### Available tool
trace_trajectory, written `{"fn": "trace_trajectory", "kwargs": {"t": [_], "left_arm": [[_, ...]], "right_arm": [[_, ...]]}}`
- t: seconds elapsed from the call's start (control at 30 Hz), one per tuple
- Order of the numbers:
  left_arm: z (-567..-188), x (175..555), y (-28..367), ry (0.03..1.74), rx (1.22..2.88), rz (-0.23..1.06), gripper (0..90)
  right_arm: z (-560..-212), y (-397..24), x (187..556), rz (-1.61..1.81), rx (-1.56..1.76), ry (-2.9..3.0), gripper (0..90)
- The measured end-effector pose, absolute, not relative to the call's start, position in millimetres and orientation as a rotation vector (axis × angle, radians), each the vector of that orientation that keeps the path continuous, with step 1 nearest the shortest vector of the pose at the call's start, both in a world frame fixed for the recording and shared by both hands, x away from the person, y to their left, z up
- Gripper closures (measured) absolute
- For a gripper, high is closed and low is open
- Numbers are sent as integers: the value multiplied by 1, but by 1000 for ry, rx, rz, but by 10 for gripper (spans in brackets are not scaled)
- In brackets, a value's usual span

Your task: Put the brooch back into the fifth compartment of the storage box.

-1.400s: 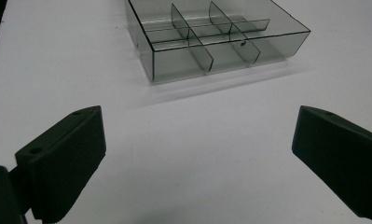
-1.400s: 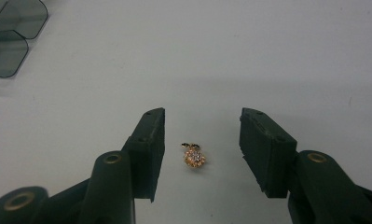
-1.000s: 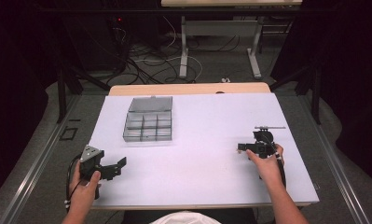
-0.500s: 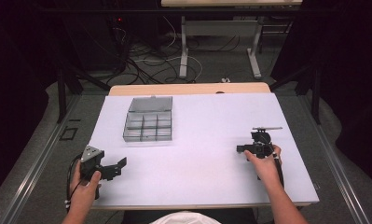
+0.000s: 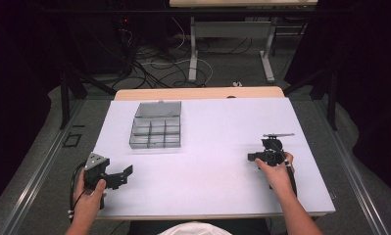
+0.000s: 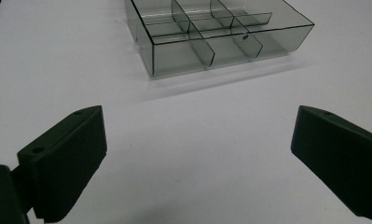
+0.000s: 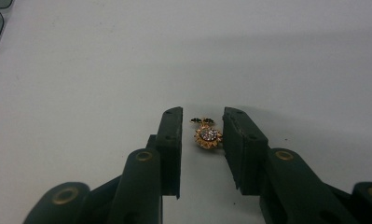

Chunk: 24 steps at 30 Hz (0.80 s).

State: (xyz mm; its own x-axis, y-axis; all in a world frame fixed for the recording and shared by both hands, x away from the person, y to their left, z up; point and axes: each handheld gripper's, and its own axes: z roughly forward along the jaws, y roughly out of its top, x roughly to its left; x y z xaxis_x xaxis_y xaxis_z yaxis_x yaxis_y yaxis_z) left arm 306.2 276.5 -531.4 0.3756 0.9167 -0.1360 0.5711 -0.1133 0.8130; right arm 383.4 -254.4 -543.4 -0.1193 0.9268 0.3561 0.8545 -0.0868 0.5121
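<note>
Right gripper: jaws have just been closing around a small gold brooch lying on the white table, pads not yet touching.
Left gripper: wide open, empty, waiting near the divided box.

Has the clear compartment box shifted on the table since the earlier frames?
No. The compartment box sits equally near the table's far wooden edge.

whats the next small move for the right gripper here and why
Probably finish closing. The right gripper has just been narrowing its jaws around the small gold flower brooch lying on the white table, but a slim gap shows on the left side, so it isn't clamped yet. Close first, then lift.
</note>
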Motion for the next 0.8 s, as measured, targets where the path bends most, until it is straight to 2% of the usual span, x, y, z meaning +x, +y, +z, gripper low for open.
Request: {"fn": "trace_trajectory", "kwargs": {"t": [0.43, 0.8], "left_arm": [[-532, 307, 277, 1306, 1802, 516, 36], [-531, 306, 278, 1314, 1797, 512, 37]], "right_arm": [[-544, -253, 384, 963, 1998, 2038, 755], [-543, -253, 384, 957, 1991, 2045, 772]]}}
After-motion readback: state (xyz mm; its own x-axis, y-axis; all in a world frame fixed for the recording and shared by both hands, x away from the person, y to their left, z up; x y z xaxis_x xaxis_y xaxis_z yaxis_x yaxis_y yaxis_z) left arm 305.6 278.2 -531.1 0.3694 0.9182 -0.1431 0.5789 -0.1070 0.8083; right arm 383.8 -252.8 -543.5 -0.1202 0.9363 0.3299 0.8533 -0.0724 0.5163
